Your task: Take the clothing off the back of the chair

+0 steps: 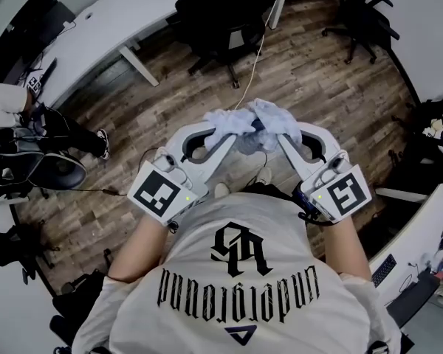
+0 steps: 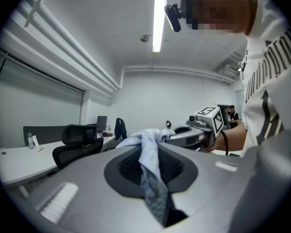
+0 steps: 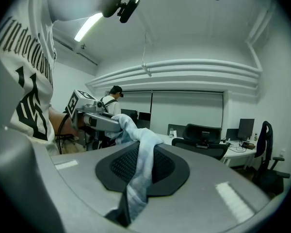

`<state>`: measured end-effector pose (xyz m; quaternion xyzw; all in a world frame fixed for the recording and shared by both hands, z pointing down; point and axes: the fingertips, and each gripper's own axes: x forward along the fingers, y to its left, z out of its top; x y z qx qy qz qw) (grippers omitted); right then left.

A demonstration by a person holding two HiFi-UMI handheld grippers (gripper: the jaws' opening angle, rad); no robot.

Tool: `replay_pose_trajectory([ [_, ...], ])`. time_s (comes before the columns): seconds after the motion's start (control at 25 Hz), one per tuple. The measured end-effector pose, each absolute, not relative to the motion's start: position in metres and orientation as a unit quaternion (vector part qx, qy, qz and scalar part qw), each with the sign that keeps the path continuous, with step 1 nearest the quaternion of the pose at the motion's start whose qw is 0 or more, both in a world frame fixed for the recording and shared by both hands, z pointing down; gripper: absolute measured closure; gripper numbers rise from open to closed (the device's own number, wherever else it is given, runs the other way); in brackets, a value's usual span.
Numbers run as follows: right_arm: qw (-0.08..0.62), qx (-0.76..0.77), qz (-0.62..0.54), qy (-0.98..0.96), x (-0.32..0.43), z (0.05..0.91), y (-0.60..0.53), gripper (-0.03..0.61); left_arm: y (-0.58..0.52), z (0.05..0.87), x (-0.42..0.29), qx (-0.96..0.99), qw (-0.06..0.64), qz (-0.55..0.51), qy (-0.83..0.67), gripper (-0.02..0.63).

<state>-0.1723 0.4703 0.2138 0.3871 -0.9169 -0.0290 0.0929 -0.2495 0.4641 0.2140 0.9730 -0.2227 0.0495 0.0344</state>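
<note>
A pale blue piece of clothing (image 1: pixel 249 126) hangs bunched in the air in front of the person, held between both grippers. My left gripper (image 1: pixel 221 137) is shut on its left part. In the left gripper view the cloth (image 2: pixel 149 165) runs down between the closed jaws. My right gripper (image 1: pixel 278 140) is shut on the right part. The right gripper view shows the fabric (image 3: pixel 141 171) pinched the same way. Each gripper appears in the other's view: the right one (image 2: pixel 200 129), the left one (image 3: pixel 96 119). The cloth touches no chair.
Black office chairs (image 1: pixel 227 22) stand at a long white desk (image 1: pixel 96 28) ahead, with another chair (image 1: pixel 362 13) at the far right. A person (image 1: pixel 63 130) sits at the left. A cable (image 1: pixel 257 57) trails over the wooden floor. A second desk with a keyboard (image 1: pixel 384 269) lies at the right.
</note>
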Motion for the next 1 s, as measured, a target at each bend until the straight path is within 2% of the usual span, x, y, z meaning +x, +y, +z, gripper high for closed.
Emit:
replay_pose_trajectory([
  [0.4, 0.1, 0.375, -0.002, -0.922, -0.225, 0.23, 0.506, 0.538, 0.489, 0.222, -0.29, 0.976, 0.039, 0.045, -0.21, 0.526],
  [1.0, 0.104, 0.384, 0.003, -0.917, -0.242, 0.235, 0.505, 0.538, 0.489, 0.227, -0.309, 0.975, 0.041, 0.047, -0.212, 0.526],
])
